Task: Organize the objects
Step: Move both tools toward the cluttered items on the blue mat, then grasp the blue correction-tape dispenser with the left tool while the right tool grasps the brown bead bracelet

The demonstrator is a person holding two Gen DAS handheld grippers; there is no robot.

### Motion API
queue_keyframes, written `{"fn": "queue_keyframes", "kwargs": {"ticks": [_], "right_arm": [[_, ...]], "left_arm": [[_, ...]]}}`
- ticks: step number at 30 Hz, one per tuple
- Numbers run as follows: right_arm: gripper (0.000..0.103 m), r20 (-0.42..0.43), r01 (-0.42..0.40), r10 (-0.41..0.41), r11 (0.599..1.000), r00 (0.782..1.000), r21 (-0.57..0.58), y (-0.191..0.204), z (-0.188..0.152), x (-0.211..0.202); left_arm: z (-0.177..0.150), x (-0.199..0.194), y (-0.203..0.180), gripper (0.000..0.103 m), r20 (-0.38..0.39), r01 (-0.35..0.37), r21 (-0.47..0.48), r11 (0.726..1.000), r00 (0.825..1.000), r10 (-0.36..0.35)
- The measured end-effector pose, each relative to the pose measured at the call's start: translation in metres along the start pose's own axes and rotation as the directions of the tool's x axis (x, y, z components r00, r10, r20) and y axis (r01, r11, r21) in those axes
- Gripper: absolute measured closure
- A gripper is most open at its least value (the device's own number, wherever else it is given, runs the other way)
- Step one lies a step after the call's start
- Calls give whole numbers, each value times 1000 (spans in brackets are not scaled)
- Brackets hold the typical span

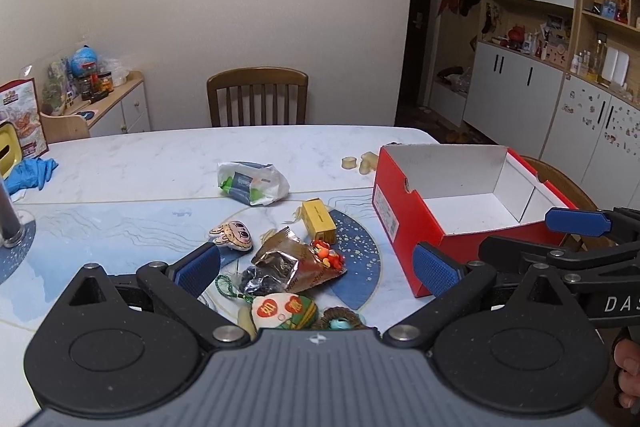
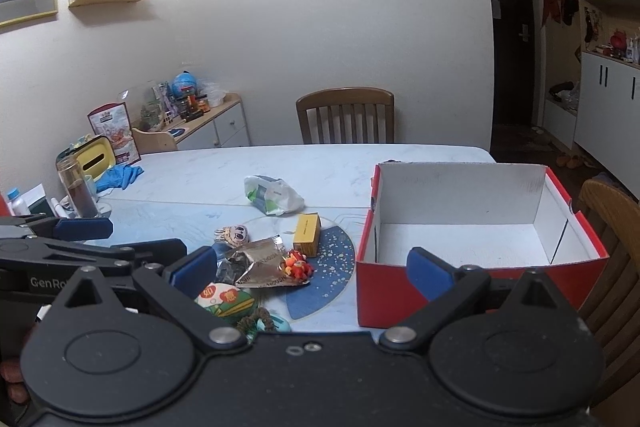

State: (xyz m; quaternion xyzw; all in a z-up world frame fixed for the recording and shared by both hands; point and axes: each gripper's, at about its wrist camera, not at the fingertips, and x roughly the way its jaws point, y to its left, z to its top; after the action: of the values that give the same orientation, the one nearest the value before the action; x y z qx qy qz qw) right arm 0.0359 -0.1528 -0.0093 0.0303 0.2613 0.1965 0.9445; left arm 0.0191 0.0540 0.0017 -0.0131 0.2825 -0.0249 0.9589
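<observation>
so basically nothing is sorted yet, as far as i can tell. the red box (image 2: 480, 283) sits on the right side of the table (image 1: 160, 155) and the inside looks bare white, no items in it. everything that presumably goes in is in a loose pile just left of the box, on the blue patterned mat.

both grippers hang above the near edge of the table and neither has anything in it. left gripper (image 1: 316, 269) has its jaws spread wide over the pile, right gripper (image 2: 312, 271) is spread just as wide, with one finger in front of the box's near wall.

count of what i can make out:
- one yellow box (image 1: 319, 221), small, at the far side of the pile
- one foil snack bag (image 1: 294, 263), crumpled
- one orange toy (image 1: 329, 254) touching the bag
- one cartoon plush (image 1: 233, 235) on the left
- one green and red pouch (image 1: 285, 311) nearest the camera
- one plastic bag (image 1: 252, 183) with something inside, apart from the pile, further back
- two pale small bits (image 1: 360, 163) by the box's far corner, can't tell what they are

there's also some dark stuff and a cord thing under the bag, too tangled to count. so the whole job is left.
</observation>
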Motion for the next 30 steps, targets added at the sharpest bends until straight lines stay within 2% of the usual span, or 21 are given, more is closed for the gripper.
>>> {"fn": "queue_keyframes", "kwargs": {"ticks": [6, 9, 15, 20, 26, 30], "right_arm": [[2, -18, 22, -22, 1000, 1000, 10, 14, 1, 12], [2, -34, 33, -32, 999, 999, 15, 20, 0, 19], [4, -92, 53, -49, 998, 995, 39, 25, -4, 37], [4, -139, 68, -61, 996, 988, 51, 28, -6, 51], [6, -247, 72, -57, 996, 967, 52, 31, -15, 76], [7, -299, 100, -78, 993, 951, 61, 28, -24, 91]], "left_arm": [[0, 14, 19, 0, -32, 36, 6, 999, 999, -35], [-3, 25, 28, 0, -71, 36, 14, 999, 997, -34], [-13, 49, 53, 0, -156, 10, 2, 1000, 988, -10], [-18, 68, 79, 0, -193, -20, -3, 1000, 981, 19], [-32, 100, 115, 0, -263, -81, 0, 997, 962, 78], [-41, 122, 131, 0, -315, -83, -4, 997, 946, 77]]}}
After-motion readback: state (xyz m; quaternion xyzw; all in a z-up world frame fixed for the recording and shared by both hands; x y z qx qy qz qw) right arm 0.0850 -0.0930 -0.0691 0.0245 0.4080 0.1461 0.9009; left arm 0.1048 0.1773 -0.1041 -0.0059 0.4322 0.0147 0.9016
